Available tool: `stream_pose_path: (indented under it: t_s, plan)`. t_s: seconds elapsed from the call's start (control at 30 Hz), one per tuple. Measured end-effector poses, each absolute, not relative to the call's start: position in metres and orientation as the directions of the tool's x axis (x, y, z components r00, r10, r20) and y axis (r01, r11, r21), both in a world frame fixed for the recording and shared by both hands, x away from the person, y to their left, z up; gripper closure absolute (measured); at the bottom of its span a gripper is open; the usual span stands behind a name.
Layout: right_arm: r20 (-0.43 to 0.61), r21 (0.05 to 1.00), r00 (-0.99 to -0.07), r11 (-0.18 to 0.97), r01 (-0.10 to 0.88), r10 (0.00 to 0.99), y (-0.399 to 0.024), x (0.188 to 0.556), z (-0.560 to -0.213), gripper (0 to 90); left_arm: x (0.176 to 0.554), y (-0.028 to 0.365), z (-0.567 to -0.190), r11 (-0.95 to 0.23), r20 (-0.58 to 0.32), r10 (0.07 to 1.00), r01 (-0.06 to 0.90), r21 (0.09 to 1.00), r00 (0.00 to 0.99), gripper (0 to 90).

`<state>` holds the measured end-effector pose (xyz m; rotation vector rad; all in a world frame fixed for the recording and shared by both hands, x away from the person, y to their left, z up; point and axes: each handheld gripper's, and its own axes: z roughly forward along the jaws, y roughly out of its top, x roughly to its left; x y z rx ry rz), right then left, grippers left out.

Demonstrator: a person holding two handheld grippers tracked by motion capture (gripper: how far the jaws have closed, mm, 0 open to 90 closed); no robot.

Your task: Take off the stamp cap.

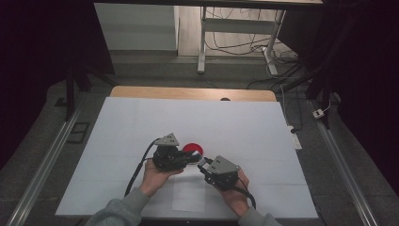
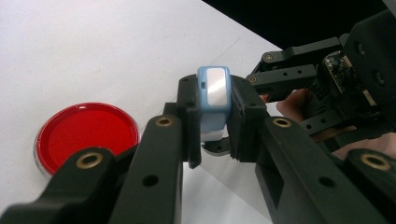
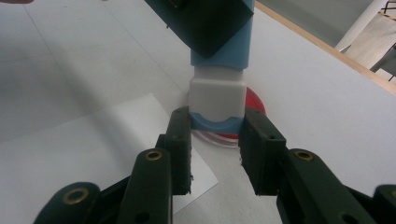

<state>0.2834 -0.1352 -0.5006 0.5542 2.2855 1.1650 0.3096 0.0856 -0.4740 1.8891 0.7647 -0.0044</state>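
At the centre of the high view, my two tongs meet over the white-covered desk (image 1: 141, 122), its wooden edge showing along the top of the sheet. A loose sheet of white paper (image 1: 188, 195) lies at lower centre, between my forearms. Just above the meeting point, a round red dish with a clear plastic rim (image 2: 86, 133) rests flat on the desk.

The left tongs (image 2: 215, 135) are pinching the blue body of a small blue-and-white plastic capped block (image 2: 213, 100), holding it above the desk. The right tongs (image 3: 215, 140) are clamped on its opposite end, at the blue base below the white cap section (image 3: 217, 100).

I judge the piece light, rigid and smooth-sided, so it could slip if squeezed on a rounded edge. The flat faces look like the best purchase. If the cap is to part from the body, a straight pull along its length seems safest.
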Motion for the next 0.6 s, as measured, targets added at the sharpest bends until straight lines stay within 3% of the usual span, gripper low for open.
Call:
stream_pose_path:
  t_s: [0.6]
  plan:
    - [-0.272, 0.819, -0.785, 0.562, 0.115, 0.556, -0.1356, 0.2823, -0.5001, 65.3, 0.3089, 0.0857, -0.4747, -0.235, -0.345, 0.501, 0.508, 0.829, 0.794, 76.2]
